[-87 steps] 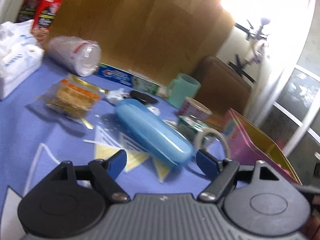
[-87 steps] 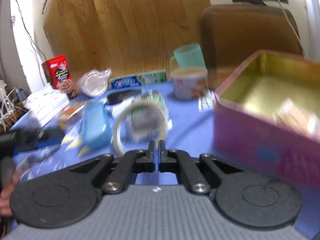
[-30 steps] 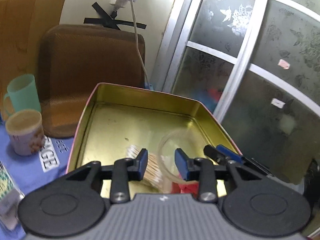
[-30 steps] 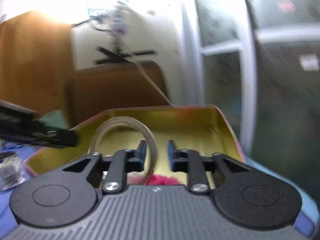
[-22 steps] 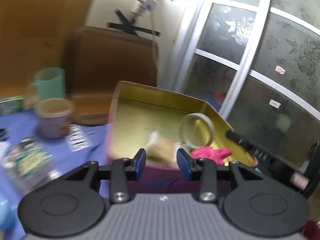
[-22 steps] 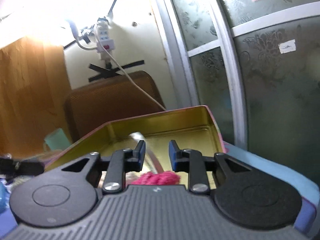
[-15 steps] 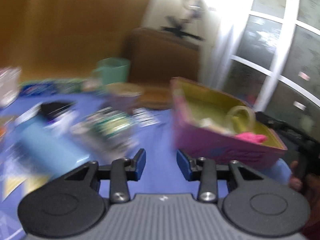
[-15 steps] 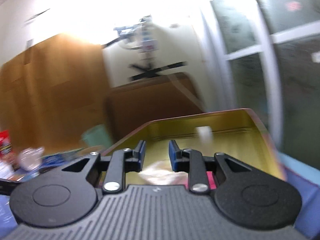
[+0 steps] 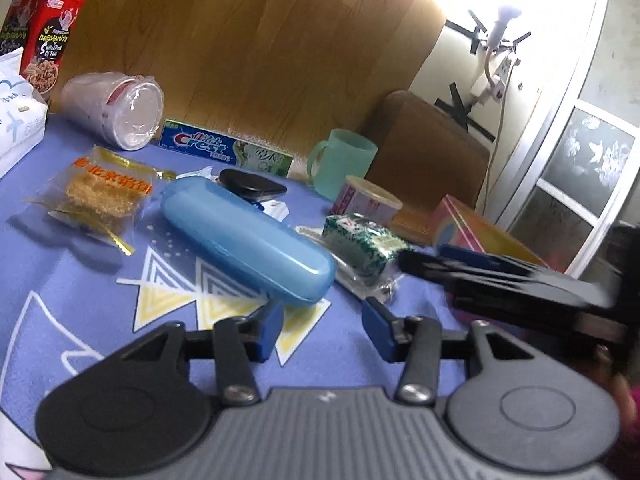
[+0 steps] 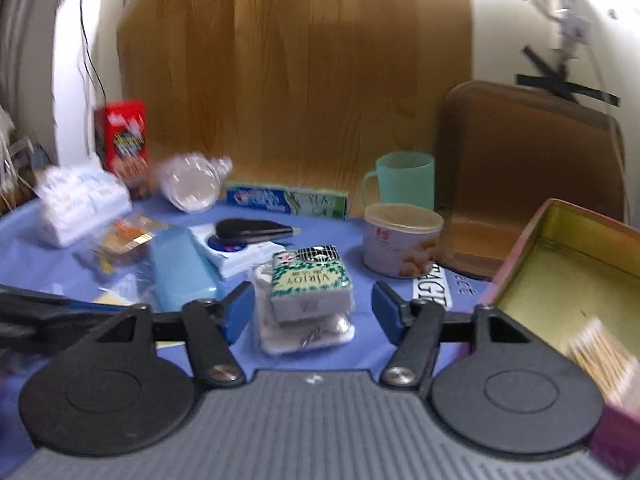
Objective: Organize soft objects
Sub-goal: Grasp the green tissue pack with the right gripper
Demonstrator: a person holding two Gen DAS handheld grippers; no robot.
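A green-and-white wrapped pack [image 10: 306, 292] lies on the blue cloth, between and just beyond the open jaws of my right gripper [image 10: 310, 306]. The same pack shows in the left wrist view [image 9: 362, 246], with the right gripper [image 9: 420, 260] reaching in from the right beside it. My left gripper [image 9: 322, 326] is open and empty, just short of a blue plastic case [image 9: 246, 236]. The pink tin [image 10: 560, 272] with a gold inside stands at the right and holds a bundle of cotton swabs [image 10: 604, 358].
On the cloth: a snack packet [image 9: 106, 196], a toppled stack of clear cups [image 9: 120, 110], a Crest box [image 9: 224, 148], a green mug [image 10: 404, 180], a small tub [image 10: 402, 246], a black item [image 10: 248, 230], tissues [image 10: 80, 202], a red box [image 10: 122, 140]. A brown chair back [image 10: 528, 168] stands behind.
Both grippers swung left from over the tin back to the cluttered cloth. The tape ring is no longer at the right gripper. Both jaws have opened wider.
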